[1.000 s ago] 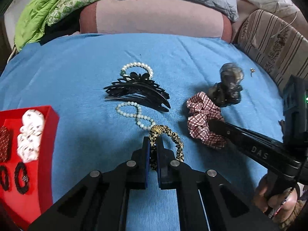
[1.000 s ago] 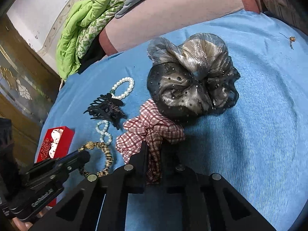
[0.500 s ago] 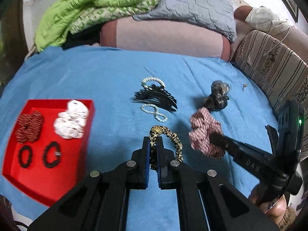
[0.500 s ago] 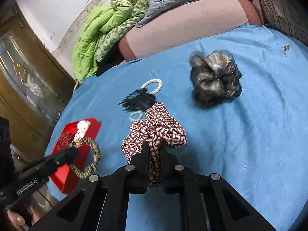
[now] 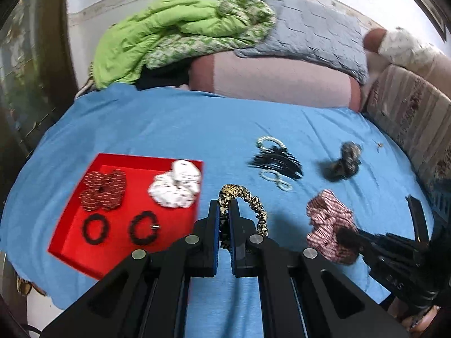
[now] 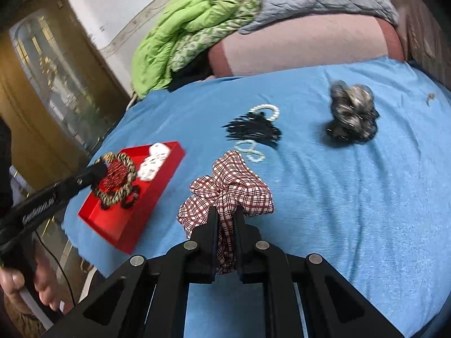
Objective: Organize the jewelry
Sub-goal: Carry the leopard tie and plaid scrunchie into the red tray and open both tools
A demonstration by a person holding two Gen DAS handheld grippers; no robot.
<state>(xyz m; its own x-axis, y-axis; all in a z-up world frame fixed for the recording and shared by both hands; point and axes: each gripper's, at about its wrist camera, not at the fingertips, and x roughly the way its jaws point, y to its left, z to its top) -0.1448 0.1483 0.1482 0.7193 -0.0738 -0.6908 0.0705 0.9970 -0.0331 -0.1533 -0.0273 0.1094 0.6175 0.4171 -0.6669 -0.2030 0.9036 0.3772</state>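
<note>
Left wrist view shows my left gripper (image 5: 224,211) clamped narrow on a leopard-print scrunchie (image 5: 248,200), which is lifted off the blue bed (image 5: 169,129) just past the right edge of the red tray (image 5: 70,242) at nine o'clock. At three o'clock my right gripper (image 6: 227,219) is pinched tight on a red plaid scrunchie (image 6: 228,188), also raised clear of the bed. Four pieces already lie in the tray: a dark red patterned scrunchie (image 5: 103,190), a white printed scrunchie (image 5: 176,187) and two black hair ties (image 5: 94,228) (image 5: 143,227) nearer me. On the bed at one o'clock there are, as yet unsorted, a black claw clip (image 5: 277,162) with a pearl bracelet (image 5: 269,140) just beyond it and a second pearl strand (image 5: 274,178) just in front, and farther right a grey mesh scrunchie (image 5: 342,162). A tiny gold piece (image 5: 377,144), too small to identify, lies near the bed's far right edge. I judge the job roughly half done: four stored, two in transit, four or five left. Embossed lettering runs along both gripper bodies; the one seen from the right wrist view is blurred, and the other reads possibly "DAS", though I cannot be sure.
</note>
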